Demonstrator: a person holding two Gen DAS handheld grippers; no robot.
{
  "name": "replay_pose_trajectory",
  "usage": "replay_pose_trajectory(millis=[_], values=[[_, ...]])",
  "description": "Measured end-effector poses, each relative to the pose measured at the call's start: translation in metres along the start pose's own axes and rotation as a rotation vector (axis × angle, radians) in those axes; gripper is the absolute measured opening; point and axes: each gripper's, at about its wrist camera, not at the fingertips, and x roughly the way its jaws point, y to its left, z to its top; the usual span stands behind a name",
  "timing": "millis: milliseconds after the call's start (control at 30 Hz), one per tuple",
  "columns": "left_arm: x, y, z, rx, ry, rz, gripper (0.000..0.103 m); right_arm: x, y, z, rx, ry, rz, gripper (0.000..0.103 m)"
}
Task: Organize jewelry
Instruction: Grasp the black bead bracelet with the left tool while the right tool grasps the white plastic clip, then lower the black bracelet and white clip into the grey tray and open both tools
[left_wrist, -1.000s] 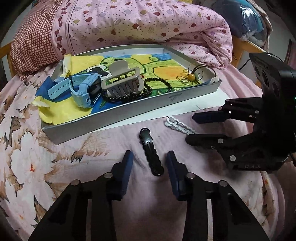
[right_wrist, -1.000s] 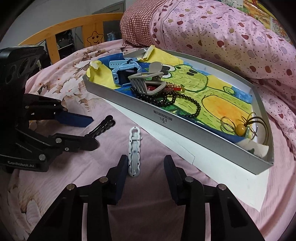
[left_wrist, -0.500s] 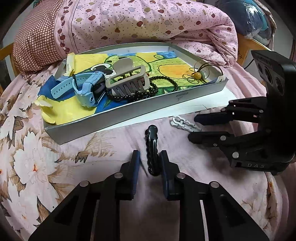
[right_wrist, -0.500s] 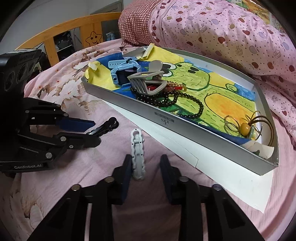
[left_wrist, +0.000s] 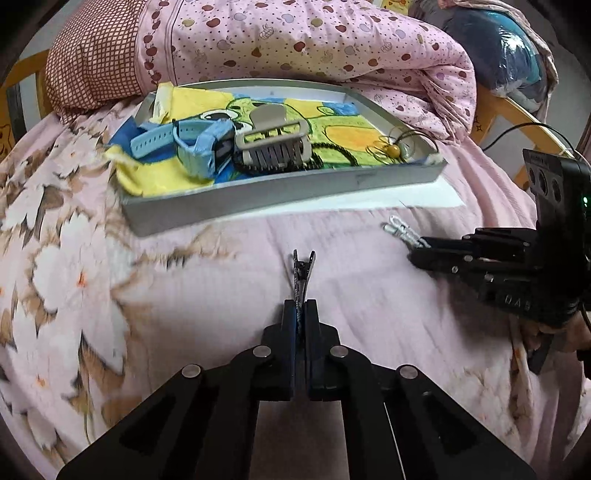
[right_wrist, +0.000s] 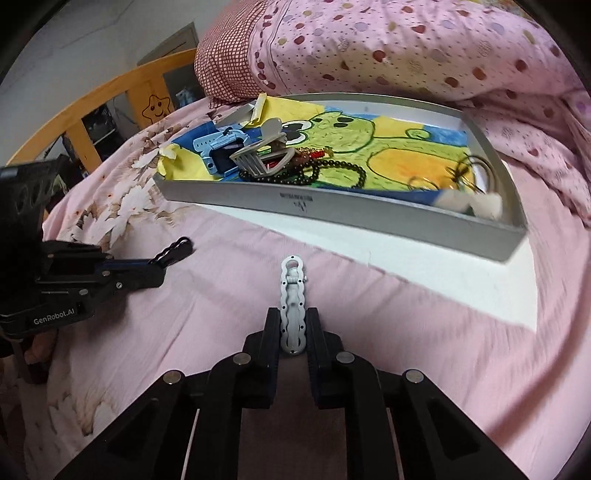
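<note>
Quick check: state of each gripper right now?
Left gripper: closed on the black hair clip.
Right gripper: closed on the white hair clip.

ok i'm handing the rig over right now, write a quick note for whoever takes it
Left gripper: shut on the black hair clip, held on edge above the bedspread.
Right gripper: shut on the white hair clip, its ring end pointing toward the tray.
The grey tray lies ahead of both grippers on the bed. In it: blue smartwatch, beige claw clip, black bead bracelet, and hair ties with a yellow bead.
Done: both clips gripped.
Left: carry both clips over the tray's near wall and release them inside.
</note>
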Motion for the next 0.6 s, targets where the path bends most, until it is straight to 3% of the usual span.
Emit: replay_pose_trajectory(millis=[300, 600], values=[[-0.019, -0.016, -0.001, -0.027, -0.025, -0.021, 0.002, -0.025, 0.003, -0.002, 0.059, -0.079, 0.031, 0.013], [-0.015, -0.027, 0.06, -0.015, -0.144, -0.012, 0.002, -0.041, -0.014, 0.04, 0.097, -0.208, -0.049, 0.013]])
